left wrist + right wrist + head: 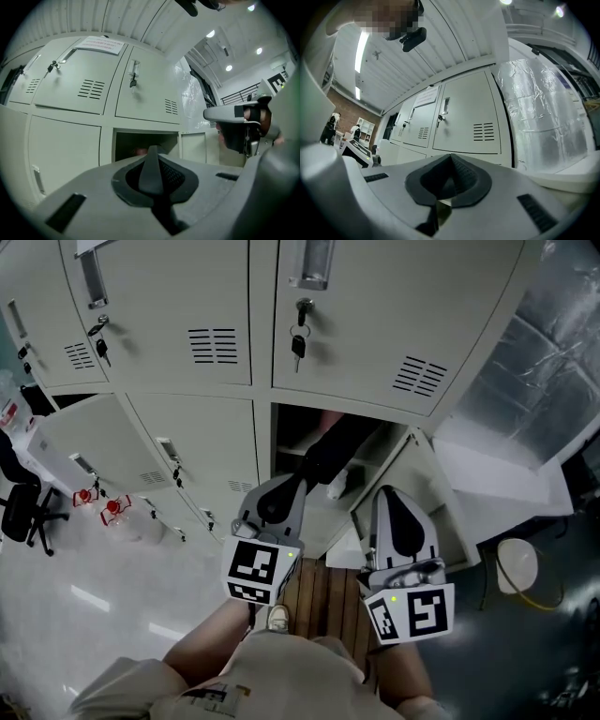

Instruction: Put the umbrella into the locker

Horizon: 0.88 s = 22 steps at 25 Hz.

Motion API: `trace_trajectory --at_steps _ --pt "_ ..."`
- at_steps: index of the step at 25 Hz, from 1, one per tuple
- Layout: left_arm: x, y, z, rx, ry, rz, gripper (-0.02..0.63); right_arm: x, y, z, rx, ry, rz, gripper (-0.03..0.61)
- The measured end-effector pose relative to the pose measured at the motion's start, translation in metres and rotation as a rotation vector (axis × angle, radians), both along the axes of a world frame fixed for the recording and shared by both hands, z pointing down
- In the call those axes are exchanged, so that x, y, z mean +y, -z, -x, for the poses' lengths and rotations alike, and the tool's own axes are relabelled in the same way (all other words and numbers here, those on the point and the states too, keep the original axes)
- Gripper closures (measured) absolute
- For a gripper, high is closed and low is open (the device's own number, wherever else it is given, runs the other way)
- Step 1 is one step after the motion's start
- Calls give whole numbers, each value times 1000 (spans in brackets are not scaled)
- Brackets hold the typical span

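Left gripper (298, 478) (closed) beside umbrella (337, 447) slanting into locker (377, 454).

Keys (298, 341) hang from the lock of a shut upper door (375, 306), w/ another bunch (99, 345) on the door to its left. Both doors have vent slots (213, 345). Paper notice (100, 44) stuck near the top of one. Far left: black office chair (23, 512) on the pale floor (112, 587), two red-topped items (114, 509) near it, can't tell what. Right side: silver foil wrap (544, 362), lower down a white round thing (517, 564) w/ yellow cable (539, 598). Wood slats (323, 596) underfoot.
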<state>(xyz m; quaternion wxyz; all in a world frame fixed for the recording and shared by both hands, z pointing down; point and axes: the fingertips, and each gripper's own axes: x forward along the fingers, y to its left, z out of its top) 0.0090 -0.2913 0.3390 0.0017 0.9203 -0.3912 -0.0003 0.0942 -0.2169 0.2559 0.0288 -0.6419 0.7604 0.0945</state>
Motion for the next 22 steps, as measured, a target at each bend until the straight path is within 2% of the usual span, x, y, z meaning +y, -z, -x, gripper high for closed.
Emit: trace_trajectory --at_steps 10,22 --pt "-32 -3 -24 5 -2 19 601 -28 -8 -10 -16 6 23 572" --pt "-61 -15 -73 -2 33 65 601 -51 -17 -32 -21 48 51 572"
